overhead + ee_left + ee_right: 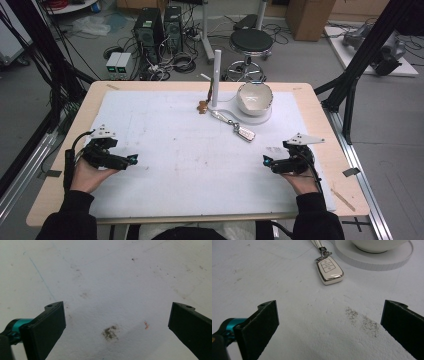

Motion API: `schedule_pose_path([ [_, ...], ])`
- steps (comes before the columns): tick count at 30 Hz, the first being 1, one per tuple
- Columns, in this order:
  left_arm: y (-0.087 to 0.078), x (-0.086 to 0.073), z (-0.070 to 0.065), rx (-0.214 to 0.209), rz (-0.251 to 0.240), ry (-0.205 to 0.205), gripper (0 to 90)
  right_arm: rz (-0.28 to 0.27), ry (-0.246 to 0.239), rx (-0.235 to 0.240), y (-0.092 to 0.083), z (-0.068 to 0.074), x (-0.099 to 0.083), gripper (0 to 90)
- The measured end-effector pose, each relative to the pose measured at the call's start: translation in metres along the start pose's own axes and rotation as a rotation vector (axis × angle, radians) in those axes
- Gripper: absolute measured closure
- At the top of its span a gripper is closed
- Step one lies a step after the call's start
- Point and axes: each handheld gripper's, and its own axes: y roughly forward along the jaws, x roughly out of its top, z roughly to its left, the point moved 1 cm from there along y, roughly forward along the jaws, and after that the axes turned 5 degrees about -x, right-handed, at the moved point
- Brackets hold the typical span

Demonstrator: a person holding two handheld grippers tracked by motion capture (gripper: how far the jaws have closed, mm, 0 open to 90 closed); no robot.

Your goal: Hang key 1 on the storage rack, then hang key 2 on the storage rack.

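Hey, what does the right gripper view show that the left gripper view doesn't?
Right gripper view: a cream car key fob with three buttons lying flat on the mat, its strap running off the top edge, the round white stand behind it with the bowl on it, and a grey speckled smudge near the right jaw.

Left gripper view: bare mat with a dark brownish stain, a small orange fleck and a faint blue line.

Both: the white mat and two black jaws standing wide apart with nothing between them.
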Motion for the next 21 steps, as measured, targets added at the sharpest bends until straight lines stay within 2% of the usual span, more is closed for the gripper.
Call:
schedule_pose_path([
  [6, -0.006, -0.019, 0.002, -0.006, -0.039, -0.042, 1.7, 0.007, 0.003, 0.001, 0.001, 0.001, -0.001, 0.7],
  [10, -0.007, -0.028, 0.001, -0.011, -0.055, -0.051, 1.7, 0.006, -0.003, 0.004, 0.001, 0.001, -0.002, 0.6],
  [15, -0.006, -0.034, -0.007, -0.024, -0.064, -0.021, 1.7, 0.006, 0.009, 0.002, 0.000, -0.001, -0.002, 0.7],
  [21, -0.002, -0.039, -0.015, -0.041, -0.043, 0.007, 1.7, 0.021, 0.001, 0.004, 0.001, -0.001, -0.001, 0.7],
])
